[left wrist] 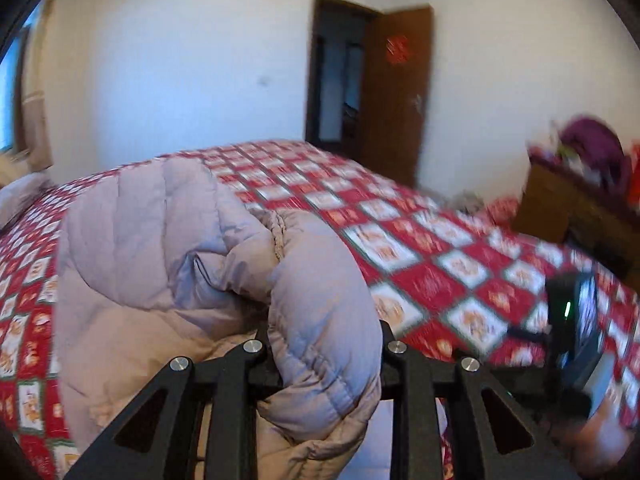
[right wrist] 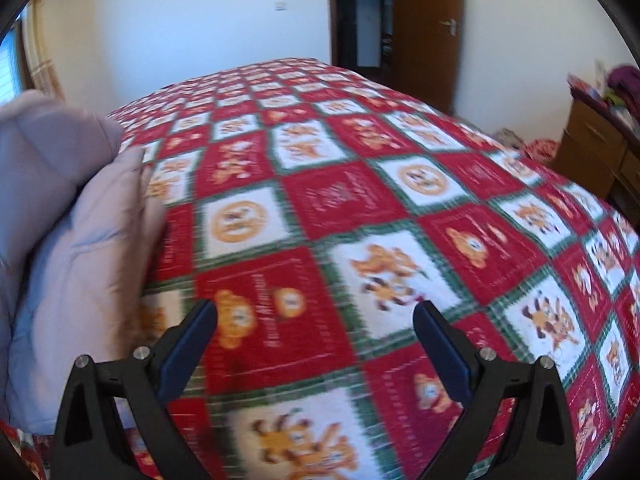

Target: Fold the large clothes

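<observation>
A pale lilac puffer jacket (left wrist: 160, 264) lies bunched on a bed with a red and white checked cover (left wrist: 420, 248). My left gripper (left wrist: 326, 356) is shut on a thick padded fold of the jacket, which bulges up between its jaws and hides the fingertips. My right gripper (right wrist: 316, 312) is open and empty, low over the bed cover (right wrist: 360, 220), to the right of the jacket (right wrist: 72, 248). The right gripper also shows in the left wrist view (left wrist: 576, 336) at the right edge, blurred.
A white wall and an open brown door (left wrist: 396, 92) stand beyond the bed. A wooden dresser (left wrist: 580, 216) with piled items is at the right; it also shows in the right wrist view (right wrist: 600, 148). A window is at the far left.
</observation>
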